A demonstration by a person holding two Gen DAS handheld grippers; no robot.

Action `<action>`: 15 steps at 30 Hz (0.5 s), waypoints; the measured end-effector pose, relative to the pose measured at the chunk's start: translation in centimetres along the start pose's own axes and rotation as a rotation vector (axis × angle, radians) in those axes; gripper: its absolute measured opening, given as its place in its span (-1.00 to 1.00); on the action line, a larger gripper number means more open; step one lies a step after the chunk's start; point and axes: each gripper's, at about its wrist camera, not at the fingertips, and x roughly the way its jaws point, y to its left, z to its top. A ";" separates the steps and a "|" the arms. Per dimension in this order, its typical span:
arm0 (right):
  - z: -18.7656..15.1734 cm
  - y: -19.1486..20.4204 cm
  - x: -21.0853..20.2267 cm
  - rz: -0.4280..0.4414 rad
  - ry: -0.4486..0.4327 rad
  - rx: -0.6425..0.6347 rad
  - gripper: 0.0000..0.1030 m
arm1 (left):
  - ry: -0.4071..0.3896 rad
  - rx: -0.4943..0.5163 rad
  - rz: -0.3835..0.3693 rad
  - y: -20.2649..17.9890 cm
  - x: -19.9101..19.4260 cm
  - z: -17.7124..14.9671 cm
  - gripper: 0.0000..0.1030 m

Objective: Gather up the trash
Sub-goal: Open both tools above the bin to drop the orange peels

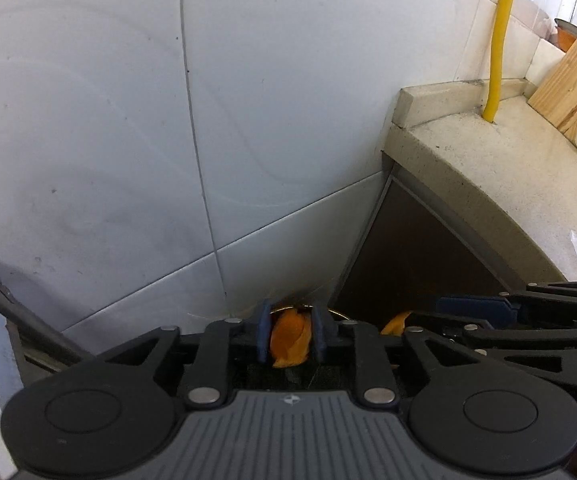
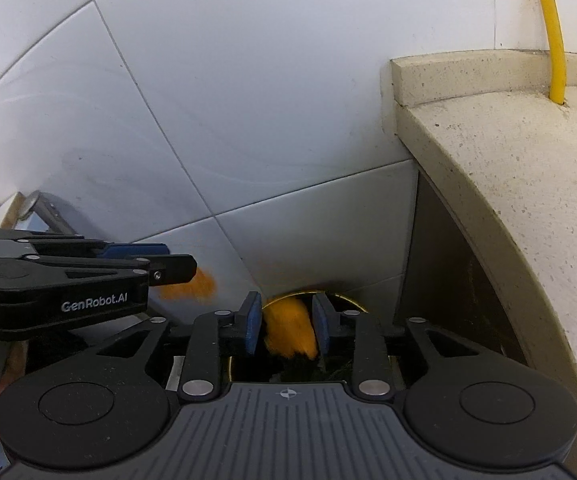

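Orange peel scraps [image 1: 290, 338] sit pinched in both the left hand-held gripper [image 1: 290, 336] and right hand-held gripper [image 2: 286, 330], poised over the gold-rimmed bin [image 2: 344, 298] beside the surface [image 2: 508, 152]; releasing likely follows.

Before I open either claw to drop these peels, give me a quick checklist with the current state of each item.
1. Left claw gripping its orange peel: ok, pinched between the pads.
2. Right claw gripping its orange peel: ok.
3. Bin opening under the right claw: ok, the gold rim shows just past the peel.
4. Left claw over the opening: cannot tell, only a sliver of rim shows.
5. Claws clear of each other: ok, side by side, not touching.
6. Space left in the bin: cannot tell, the interior is dark.
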 end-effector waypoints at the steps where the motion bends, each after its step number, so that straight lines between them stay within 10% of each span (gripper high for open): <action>1: 0.0 0.0 0.1 0.000 -0.001 0.001 -0.24 | -0.002 0.003 0.002 0.0 0.0 0.0 -0.43; 15: -0.1 -0.5 -2.3 -0.027 -0.072 0.017 0.14 | -0.018 0.036 0.062 -0.1 0.2 0.2 -0.22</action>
